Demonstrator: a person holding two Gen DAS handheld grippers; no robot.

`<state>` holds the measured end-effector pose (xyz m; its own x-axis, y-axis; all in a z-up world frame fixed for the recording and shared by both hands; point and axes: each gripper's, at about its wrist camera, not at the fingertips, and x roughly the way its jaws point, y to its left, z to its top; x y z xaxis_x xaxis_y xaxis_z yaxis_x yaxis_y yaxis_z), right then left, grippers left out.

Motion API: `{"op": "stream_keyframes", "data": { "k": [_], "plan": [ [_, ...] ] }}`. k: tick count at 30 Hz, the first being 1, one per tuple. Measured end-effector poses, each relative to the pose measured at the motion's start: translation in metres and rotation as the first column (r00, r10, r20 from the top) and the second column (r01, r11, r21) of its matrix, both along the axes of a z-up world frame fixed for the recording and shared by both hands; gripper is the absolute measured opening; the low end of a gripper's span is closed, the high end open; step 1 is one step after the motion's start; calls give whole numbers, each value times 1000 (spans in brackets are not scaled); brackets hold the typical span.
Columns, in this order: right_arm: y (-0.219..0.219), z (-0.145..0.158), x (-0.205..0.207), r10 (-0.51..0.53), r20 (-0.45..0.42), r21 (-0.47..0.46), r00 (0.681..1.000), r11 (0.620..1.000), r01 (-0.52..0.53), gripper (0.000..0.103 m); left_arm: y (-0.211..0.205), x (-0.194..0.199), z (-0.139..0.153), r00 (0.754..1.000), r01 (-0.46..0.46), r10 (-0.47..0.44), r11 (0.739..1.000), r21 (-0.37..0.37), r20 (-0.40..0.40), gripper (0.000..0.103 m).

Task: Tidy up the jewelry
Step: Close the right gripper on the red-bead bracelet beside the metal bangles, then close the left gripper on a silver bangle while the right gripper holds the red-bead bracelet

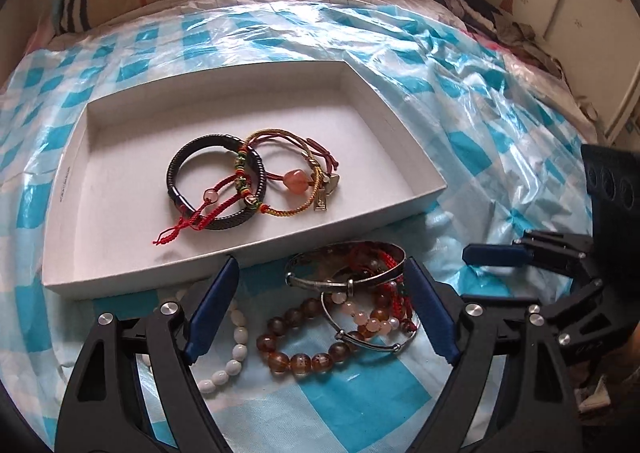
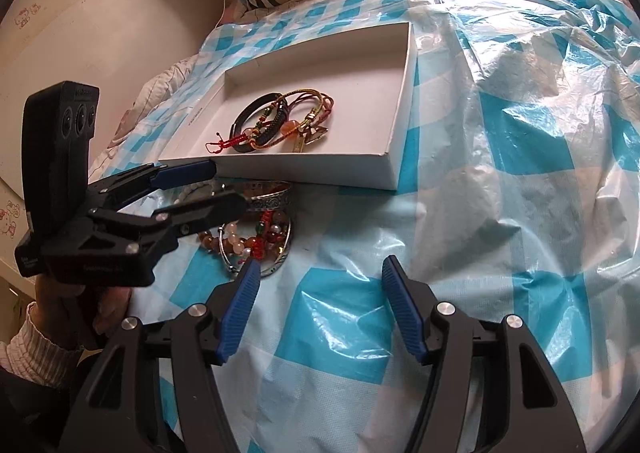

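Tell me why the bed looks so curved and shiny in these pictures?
Both wrist views use fisheye lenses, bending the white box edges and darkening corners; in the right wrist view daylight glares off the crinkled plastic sheet; in the left wrist view the bracelets stay sharp.

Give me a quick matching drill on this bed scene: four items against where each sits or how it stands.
Items:
1. black bracelet
2. brown bead bracelet
3. white bead bracelet
4. right gripper

States:
A. on the checked sheet, partly hidden by the left gripper's finger
B. inside the white box
C. open over bare sheet, nothing between its pads
D. on the sheet between the left gripper's fingers

Pairs: 1-B, 2-D, 3-A, 4-C
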<state>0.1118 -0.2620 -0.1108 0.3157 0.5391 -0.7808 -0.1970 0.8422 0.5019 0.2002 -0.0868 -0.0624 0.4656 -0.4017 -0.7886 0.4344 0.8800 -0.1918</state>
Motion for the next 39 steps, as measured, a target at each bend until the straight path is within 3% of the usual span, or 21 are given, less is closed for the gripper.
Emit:
{"op": "stream_keyframes", "data": {
  "k": [4, 8, 9, 10, 14, 20, 25, 32, 35, 37, 39],
  "plan": [
    [17, 4, 7, 37, 22, 17, 999, 999, -38, 62, 13, 8, 0, 998, -57, 56, 997, -57, -24, 81],
    [36, -1, 18, 62, 22, 23, 998, 998, -62, 61, 13, 9, 0, 998, -58, 57, 997, -55, -24, 81],
    [41, -4, 22, 65, 18, 18, 998, 998, -66, 57, 14, 9, 0, 998, -59, 57, 997, -55, -23, 81],
    [45, -7, 24, 71, 11, 17, 997, 997, -71, 44, 13, 9, 0, 998, -59, 57, 997, -59, -25, 81],
    [50, -12, 27, 73, 14, -20, 997, 997, -73, 17, 15, 11, -2, 998, -59, 55, 995, -83, -42, 81],
    [38, -7, 19, 50, 36, -34, 998, 998, -49, 11, 10, 14, -5, 998, -42, 36, 994, -102, -59, 78],
    [28, -4, 16, 23, 37, -21, 999, 1000, -23, 10, -1, 8, -3, 1000, -3, 2, 999, -52, -15, 77],
    [-3, -22, 3, -71, -41, 91, 997, 993, 74, 9, -27, -3, 2, 987, 120, -131, 986, 115, 95, 75],
    [-10, -25, 1, -98, -56, 128, 994, 986, 105, 9, -43, -8, 6, 964, 197, -224, 963, 185, 140, 58],
    [-9, -25, 1, -98, -52, 124, 994, 987, 104, 9, -52, -6, 5, 954, 242, -271, 948, 208, 125, 30],
    [-9, -25, 0, -99, -50, 126, 994, 986, 105, 9, -59, -3, 0, 952, 257, -287, 937, 237, 104, 17]
  ]
}}
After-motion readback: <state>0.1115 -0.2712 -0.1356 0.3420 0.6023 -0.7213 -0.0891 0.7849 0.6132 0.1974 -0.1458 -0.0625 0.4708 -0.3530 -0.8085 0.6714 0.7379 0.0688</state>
